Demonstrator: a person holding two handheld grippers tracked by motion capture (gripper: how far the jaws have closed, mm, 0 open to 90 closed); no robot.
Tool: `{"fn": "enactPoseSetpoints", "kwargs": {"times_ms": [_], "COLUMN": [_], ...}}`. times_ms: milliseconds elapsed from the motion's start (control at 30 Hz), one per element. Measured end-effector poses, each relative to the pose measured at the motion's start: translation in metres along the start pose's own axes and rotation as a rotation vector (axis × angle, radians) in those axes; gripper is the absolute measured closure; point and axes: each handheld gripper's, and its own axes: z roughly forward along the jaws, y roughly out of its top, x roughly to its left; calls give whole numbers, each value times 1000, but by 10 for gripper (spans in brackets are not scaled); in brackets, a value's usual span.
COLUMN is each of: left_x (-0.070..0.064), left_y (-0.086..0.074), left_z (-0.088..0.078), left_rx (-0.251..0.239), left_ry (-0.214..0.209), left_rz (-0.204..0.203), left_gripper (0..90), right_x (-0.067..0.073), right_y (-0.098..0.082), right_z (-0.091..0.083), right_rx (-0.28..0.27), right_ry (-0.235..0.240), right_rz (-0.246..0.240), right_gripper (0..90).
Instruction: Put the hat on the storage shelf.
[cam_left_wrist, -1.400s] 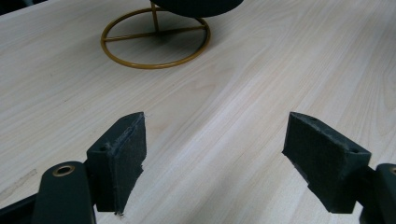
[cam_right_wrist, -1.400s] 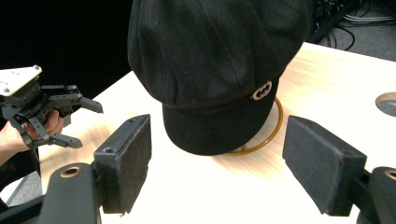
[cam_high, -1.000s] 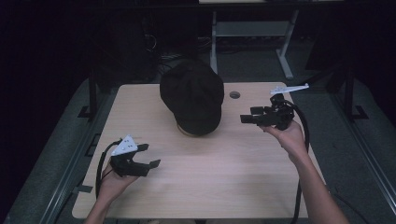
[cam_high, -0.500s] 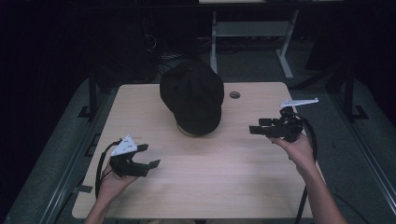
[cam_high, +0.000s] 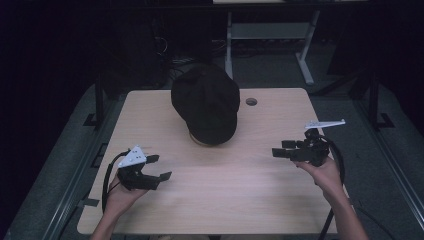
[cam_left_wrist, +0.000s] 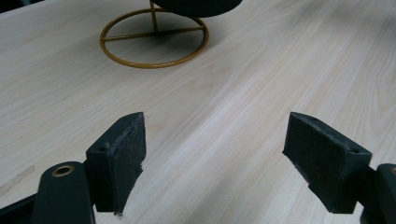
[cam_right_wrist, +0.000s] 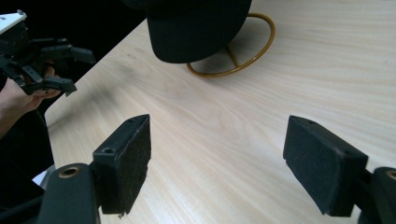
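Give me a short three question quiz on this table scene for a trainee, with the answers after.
1. True or false: the black cap sits on a gold wire stand.
2. Which gripper is closer to the cap? A left B right
3. Fill in: both grippers' jaws are ____.

Key: 1 true. 2 B. 3 open, holding nothing, above the bare wooden table.

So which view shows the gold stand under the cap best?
The left gripper view: the stand's ring base is whole. The right gripper view has it half behind the black cap; the high view hides it.
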Motion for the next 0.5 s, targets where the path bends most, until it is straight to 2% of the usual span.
{"fn": "enactPoseSetpoints", "kwargs": {"times_ms": [500], "left_x": [-1], "left_y": [0], "left_z": [0], "left_rx": [3], "left_ry": [-14], "left_rz": [4], "left_gripper": [188], "right_x": [5], "right_y": [-40], "right_z": [0], "right_rx": [24], "right_ry": [8], "right_rz": [14], "right_gripper": [225]}}
